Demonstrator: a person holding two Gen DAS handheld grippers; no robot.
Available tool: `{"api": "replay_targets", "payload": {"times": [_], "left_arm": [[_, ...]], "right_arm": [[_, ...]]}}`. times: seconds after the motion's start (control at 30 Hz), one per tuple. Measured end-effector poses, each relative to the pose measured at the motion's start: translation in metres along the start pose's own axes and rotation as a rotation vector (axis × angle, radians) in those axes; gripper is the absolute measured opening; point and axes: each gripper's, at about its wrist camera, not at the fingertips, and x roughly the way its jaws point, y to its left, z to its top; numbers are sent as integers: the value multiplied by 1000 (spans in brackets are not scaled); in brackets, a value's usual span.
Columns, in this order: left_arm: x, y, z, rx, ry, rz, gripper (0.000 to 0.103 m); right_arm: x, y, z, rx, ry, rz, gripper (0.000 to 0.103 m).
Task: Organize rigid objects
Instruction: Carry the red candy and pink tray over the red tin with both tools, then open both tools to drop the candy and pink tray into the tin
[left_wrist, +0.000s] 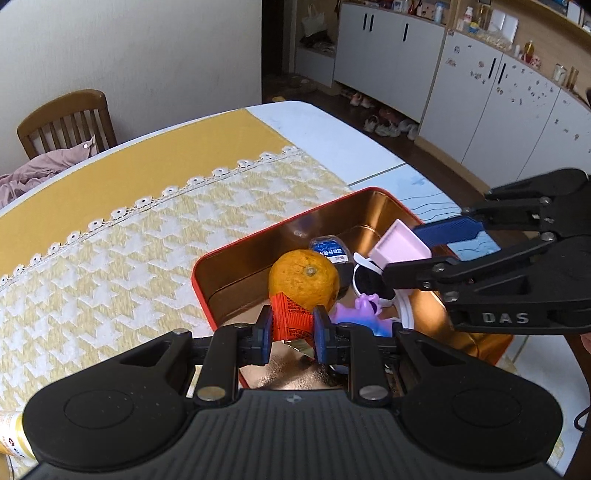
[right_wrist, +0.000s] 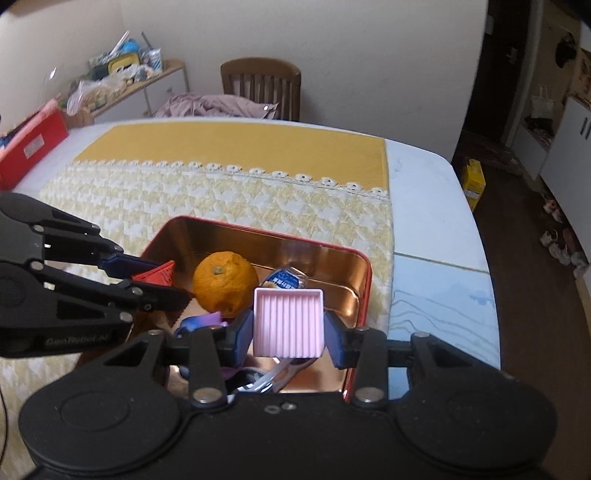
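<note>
A red tin box with a shiny copper inside sits on the yellow houndstooth cloth. In it lie an orange, a blue-labelled packet, a purple toy and a white-rimmed dark object. My left gripper is shut on a small red pyramid-shaped carton above the box's near side. My right gripper is shut on a pink ridged square tray above the box.
The cloth lies on a white table. A wooden chair with pink fabric stands at the far side. A red box sits at the table's left end. White cabinets and shoes line the floor to the right.
</note>
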Motion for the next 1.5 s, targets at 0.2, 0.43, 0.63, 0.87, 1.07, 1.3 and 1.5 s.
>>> {"api": "replay_targets", "payload": {"times": [0.2, 0.43, 0.63, 0.87, 1.07, 1.3, 1.5], "left_arm": [[7, -6, 7, -1, -8, 17, 22], [13, -8, 9, -21, -13, 33, 21], [25, -2, 2, -73, 37, 38, 22], [31, -1, 2, -74, 50, 37, 22], [33, -2, 4, -74, 62, 37, 22], [24, -2, 4, -88, 35, 37, 45], [5, 1, 0, -104, -6, 21, 53]], "right_arm": [[21, -5, 5, -50, 35, -21, 40], [30, -3, 6, -123, 37, -21, 40], [33, 0, 3, -149, 42, -11, 40], [27, 0, 0, -138, 33, -6, 42], [17, -5, -3, -76, 24, 7, 48], [3, -5, -6, -25, 6, 20, 59], [-14, -2, -3, 1, -23, 22, 62]]}}
